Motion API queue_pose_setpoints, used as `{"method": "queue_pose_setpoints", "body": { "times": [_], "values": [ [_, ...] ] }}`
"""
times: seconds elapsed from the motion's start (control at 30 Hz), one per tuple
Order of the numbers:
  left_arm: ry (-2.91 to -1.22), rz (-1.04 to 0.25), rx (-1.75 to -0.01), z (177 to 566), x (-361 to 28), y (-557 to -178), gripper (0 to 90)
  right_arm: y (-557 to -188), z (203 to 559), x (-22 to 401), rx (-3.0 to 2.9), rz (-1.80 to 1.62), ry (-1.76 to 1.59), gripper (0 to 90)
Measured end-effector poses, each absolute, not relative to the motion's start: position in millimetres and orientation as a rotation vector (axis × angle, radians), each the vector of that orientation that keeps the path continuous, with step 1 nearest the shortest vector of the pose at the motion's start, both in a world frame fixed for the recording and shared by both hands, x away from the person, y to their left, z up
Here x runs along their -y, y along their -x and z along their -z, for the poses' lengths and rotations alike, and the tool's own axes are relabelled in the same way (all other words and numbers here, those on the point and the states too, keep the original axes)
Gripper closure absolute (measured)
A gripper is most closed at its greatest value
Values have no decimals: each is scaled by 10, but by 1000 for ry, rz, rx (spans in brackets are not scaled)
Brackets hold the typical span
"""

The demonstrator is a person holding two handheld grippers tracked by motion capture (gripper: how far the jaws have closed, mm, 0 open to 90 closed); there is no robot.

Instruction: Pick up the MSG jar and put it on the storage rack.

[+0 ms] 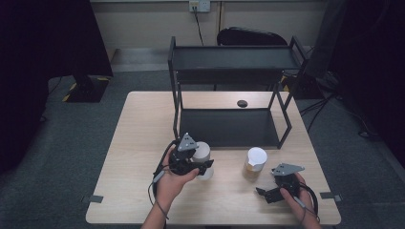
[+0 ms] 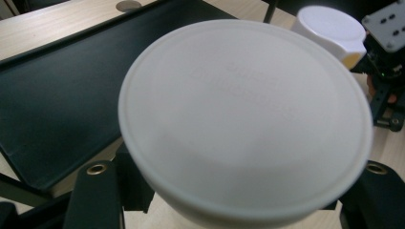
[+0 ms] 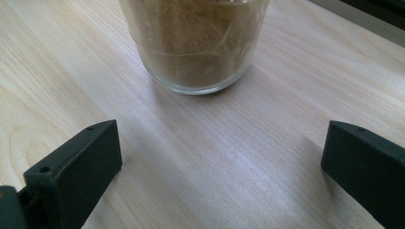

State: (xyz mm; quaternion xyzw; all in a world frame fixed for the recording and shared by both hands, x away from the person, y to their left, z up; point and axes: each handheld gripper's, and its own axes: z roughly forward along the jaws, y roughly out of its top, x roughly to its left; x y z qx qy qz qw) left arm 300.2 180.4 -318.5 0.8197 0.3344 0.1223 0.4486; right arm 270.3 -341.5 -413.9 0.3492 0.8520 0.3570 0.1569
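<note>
left gripper (image 1: pixel 203 164) is in the person's left hand (image 1: pixel 173 183), near the front middle of the wooden table (image 1: pixel 138 143). its black jaws sit on both sides of a white-lidded jar (image 1: pixel 201 153), pressed against it, so it has hold of the jar. in the left gripper view the jar's round white lid (image 2: pixel 246 119) is very close and blurry.

right gripper (image 1: pixel 263 192) is in the right hand (image 1: pixel 297 195), low on the right side of the table. its jaws are spread wide apart with nothing between them, just bare wood. a second jar (image 1: pixel 254 163) with a white lid and brown powder inside stands on the table just ahead of it, between the two grippers.

behind the jars stands a black two-shelf rack (image 1: pixel 229 126), with its low shelf near the table top.
</note>
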Motion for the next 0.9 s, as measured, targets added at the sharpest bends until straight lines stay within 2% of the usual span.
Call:
{"method": "queue_pose_setpoints", "body": {
  "times": [0.9],
  "values": [
    [-1981,-378,-880,2797,-1639,-3374,352,-2703,4139,3415,-2439,-1022,-999,0]
  ]
}}
